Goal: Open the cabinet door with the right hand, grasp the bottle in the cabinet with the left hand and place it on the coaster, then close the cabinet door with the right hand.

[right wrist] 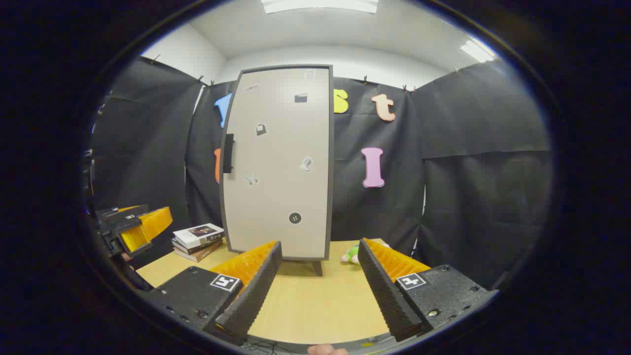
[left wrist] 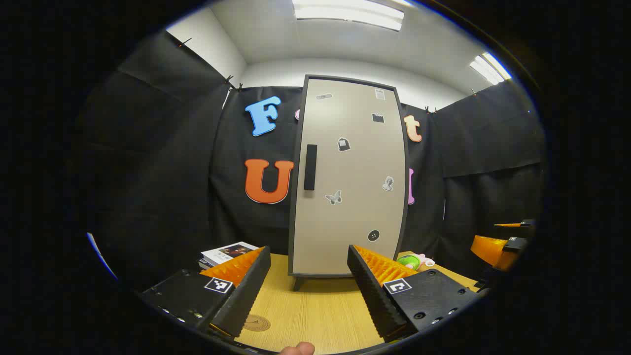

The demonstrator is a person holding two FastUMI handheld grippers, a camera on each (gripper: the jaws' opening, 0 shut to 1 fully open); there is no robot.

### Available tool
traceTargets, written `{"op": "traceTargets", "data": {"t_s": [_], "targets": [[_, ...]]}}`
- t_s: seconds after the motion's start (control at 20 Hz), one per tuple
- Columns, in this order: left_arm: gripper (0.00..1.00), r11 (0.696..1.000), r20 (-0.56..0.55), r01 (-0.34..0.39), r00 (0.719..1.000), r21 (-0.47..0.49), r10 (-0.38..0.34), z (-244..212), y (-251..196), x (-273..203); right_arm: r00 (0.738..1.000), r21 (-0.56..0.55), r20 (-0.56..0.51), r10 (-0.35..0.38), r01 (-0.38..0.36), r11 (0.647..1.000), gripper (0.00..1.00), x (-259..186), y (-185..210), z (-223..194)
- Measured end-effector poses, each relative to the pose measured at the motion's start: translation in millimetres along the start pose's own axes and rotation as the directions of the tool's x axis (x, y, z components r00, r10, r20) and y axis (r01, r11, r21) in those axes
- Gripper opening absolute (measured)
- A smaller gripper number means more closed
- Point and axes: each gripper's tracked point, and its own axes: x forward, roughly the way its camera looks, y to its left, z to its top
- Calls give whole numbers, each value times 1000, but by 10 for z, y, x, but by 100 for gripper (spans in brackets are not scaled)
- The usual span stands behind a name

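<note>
A tall beige cabinet (left wrist: pixel 347 182) with a dark frame stands on the wooden table (left wrist: pixel 320 315), its door shut and dotted with stickers. Its black handle (left wrist: pixel 310 167) sits on the door's left side. In the right gripper view the same cabinet (right wrist: pixel 278 162) and handle (right wrist: pixel 228 153) appear left of centre. A round brown coaster (left wrist: pixel 256 323) lies on the table by my left gripper (left wrist: pixel 309 291), which is open and holds nothing. My right gripper (right wrist: pixel 320 286) is open too, back from the cabinet; the right gripper (left wrist: pixel 503 241) also shows at the far right edge of the left gripper view. The bottle is hidden.
A stack of books (right wrist: pixel 197 240) lies left of the cabinet, also seen as books (left wrist: pixel 227 254) in the left gripper view. A small green and pink toy (left wrist: pixel 415 261) sits at the cabinet's right foot. The other hand's gripper (right wrist: pixel 133 227) is at the left edge.
</note>
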Motion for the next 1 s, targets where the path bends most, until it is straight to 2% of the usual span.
{"op": "traceTargets", "data": {"t_s": [0.75,0.9,1.0], "targets": [[95,1000,1,29,1000,6,-29,9,-105,36,999,24,-6,-37,37,999,100,-9,-104,-29],[95,1000,1,24,1000,14,-24,-2,-79,63,999,29,-7,-37,37,999,97,19,-106,-32],[95,1000,5,19,1000,18,-19,3,-66,80,999,30,-6,-36,36,999,100,41,-98,-27]]}}
